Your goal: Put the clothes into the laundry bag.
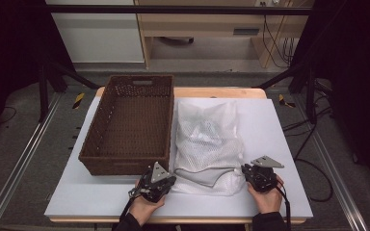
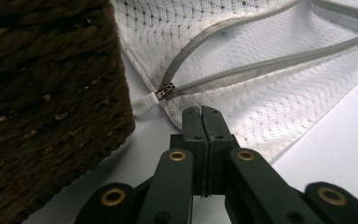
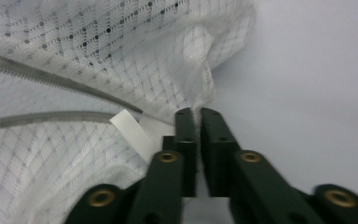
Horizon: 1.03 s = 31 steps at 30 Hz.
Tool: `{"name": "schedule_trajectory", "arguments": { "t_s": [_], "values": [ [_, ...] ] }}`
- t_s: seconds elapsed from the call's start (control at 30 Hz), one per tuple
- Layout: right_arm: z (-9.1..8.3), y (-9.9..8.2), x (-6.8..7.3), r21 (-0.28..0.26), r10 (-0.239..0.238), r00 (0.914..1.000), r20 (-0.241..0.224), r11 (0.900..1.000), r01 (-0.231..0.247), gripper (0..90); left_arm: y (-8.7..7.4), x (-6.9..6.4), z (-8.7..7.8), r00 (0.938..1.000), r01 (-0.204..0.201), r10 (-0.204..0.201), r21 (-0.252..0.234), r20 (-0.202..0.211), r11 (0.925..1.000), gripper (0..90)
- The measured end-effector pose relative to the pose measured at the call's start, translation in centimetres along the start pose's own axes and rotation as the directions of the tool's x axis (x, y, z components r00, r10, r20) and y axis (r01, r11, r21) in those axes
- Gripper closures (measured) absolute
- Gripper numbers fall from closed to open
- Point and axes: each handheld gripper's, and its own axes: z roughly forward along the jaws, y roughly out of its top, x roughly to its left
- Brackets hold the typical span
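Surface: white tabletop [image 1: 101,197] on a wooden table, dark framed rig around, cabinets behind.
Left gripper [image 1: 166,182]: nearest, at the bag's near-left corner; jaws pressed together, apparently pinching the mesh edge just short of the zip slider [image 2: 165,90].
Right gripper [image 1: 245,169]: at the near-right corner; jaws nearly closed on a fold of mesh by a white loop tab [image 3: 133,131].
Mesh laundry bag [image 1: 207,139]: flat on the tabletop, just right of the basket, zipper [image 2: 242,74] partly open, contents bundled inside.
Handling: soft, light, limp; likely to sag and snag; best taken at corners or seam tape.
Wicker basket [image 1: 127,122]: dark, empty, farther left.
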Motion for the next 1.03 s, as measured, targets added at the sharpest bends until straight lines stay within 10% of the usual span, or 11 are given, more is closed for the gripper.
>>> {"name": "schedule_trajectory", "arguments": {
  "t_s": [0.33,0.7,1.03],
  "values": [
    [-0.9,-1.1,-0.6,0.012,0.035,0.9993,-0.014,0.9993,-0.035,89.7,-0.2,0.3,-0.3,0.9999,0.011,-0.011,-0.007,-0.008,0.9999,88.3],
    [-2.8,-0.4,-2.4,-0.18,0.061,0.9981,-0.001,0.9818,-0.061,47.4,-0.4,2.1,-4.1,0.9994,0.028,-0.025,-0.109,0.024,0.9936,54.0],
    [-2.8,-0.6,-3.8,-0.191,0.107,0.9936,0.036,0.9766,-0.098,26.5,-2.1,4.4,-6.2,0.9988,0.049,-0.049,-0.113,-0.001,0.9923,39.2]
  ]
}}
